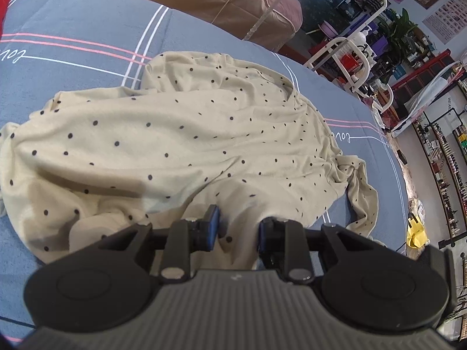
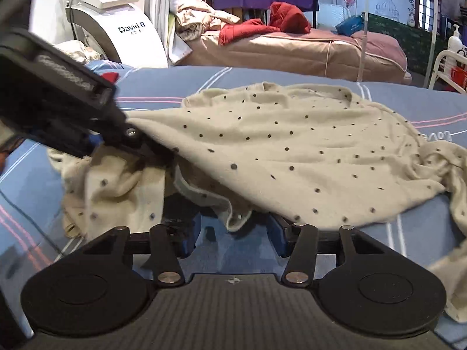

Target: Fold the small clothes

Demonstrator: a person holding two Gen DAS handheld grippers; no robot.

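A beige garment with dark dots [image 1: 181, 134] lies spread and rumpled on a blue striped bedsheet [image 1: 73, 23]. My left gripper [image 1: 238, 230] sits at the garment's near edge, its blue pads pinching a raised fold of the cloth. In the right wrist view the left gripper [image 2: 140, 145] holds that edge up, so the garment [image 2: 292, 151] slopes away from it like a tent. My right gripper [image 2: 232, 240] stands open just in front of the hanging hem, with only blue sheet [image 2: 408, 108] showing between its pads.
Behind the blue sheet is a second bed with a brown cover [image 2: 292, 49] and red clothes [image 2: 262, 26] on it. A white machine [image 2: 116, 26] stands at the back left. A white metal frame [image 1: 350, 58] and cluttered shelves [image 1: 443, 151] line the right side.
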